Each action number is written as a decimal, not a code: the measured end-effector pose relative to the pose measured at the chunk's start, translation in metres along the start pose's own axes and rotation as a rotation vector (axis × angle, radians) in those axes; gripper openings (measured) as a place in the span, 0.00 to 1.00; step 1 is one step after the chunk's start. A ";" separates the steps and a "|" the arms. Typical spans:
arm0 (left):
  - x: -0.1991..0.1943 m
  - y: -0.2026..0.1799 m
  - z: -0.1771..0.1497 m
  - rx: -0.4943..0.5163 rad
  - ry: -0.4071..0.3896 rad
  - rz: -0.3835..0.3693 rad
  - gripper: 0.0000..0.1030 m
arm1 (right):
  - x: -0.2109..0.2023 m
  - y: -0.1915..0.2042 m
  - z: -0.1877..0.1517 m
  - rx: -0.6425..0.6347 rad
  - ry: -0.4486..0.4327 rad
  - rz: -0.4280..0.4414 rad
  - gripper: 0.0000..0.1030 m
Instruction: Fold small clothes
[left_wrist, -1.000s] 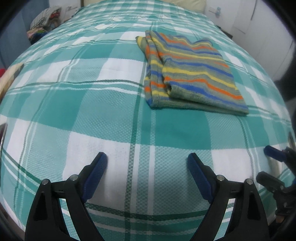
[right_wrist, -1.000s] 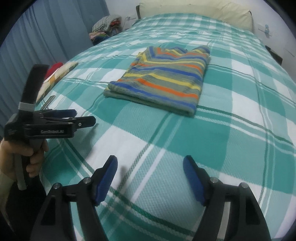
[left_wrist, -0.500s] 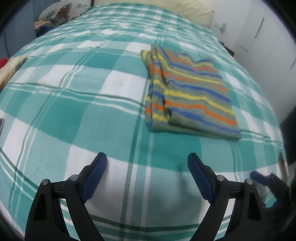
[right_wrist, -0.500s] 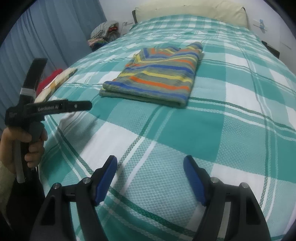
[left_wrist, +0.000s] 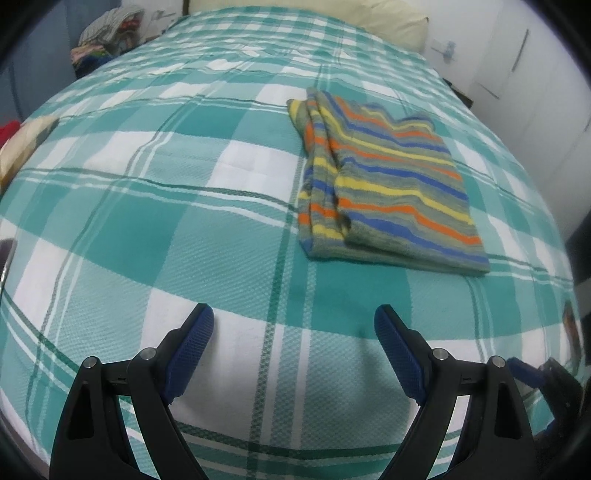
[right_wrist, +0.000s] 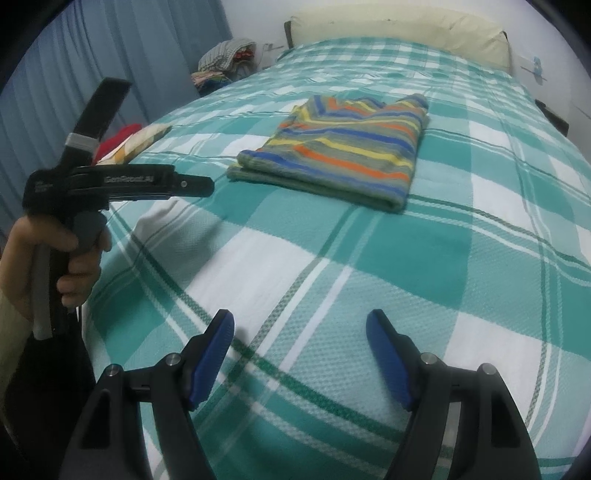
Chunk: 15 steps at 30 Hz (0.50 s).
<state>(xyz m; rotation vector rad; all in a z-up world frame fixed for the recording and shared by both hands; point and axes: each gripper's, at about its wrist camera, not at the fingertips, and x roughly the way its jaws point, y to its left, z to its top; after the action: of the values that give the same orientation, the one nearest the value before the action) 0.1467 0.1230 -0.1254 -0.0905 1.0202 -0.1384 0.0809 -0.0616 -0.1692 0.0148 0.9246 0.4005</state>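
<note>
I am holding the left claw (left_wrist: 293, 321) with jaws apart and empty, hovering over the checked bed cover (left_wrist: 184, 229). The folded striped garment (left_wrist: 380, 188) is lying flat on the bed, farther up toward the pillow (right_wrist: 399, 33). I am keeping the right claw (right_wrist: 300, 330) likewise spread, gripping nothing.

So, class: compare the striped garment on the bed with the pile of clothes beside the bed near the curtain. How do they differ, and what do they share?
The striped garment is folded flat into a neat rectangle; the pile of clothes is a loose, rumpled heap. The striped garment lies on the checked bedspread; the pile of clothes sits off the bed by the curtain. The garment is near, the pile far. Both are multicoloured fabric, and neither gripper touches them.
</note>
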 end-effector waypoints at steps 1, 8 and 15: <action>0.001 0.001 0.000 -0.008 0.001 0.003 0.87 | -0.001 0.000 0.000 0.001 -0.002 0.002 0.72; 0.002 0.001 0.001 -0.014 -0.001 0.013 0.87 | -0.004 0.004 -0.003 -0.003 -0.008 0.012 0.72; 0.000 0.002 0.001 -0.013 -0.009 0.022 0.87 | -0.007 0.012 -0.008 -0.023 -0.013 0.020 0.72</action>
<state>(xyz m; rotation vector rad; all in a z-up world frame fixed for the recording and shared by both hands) 0.1475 0.1249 -0.1254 -0.0914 1.0133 -0.1118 0.0673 -0.0542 -0.1662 0.0058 0.9078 0.4286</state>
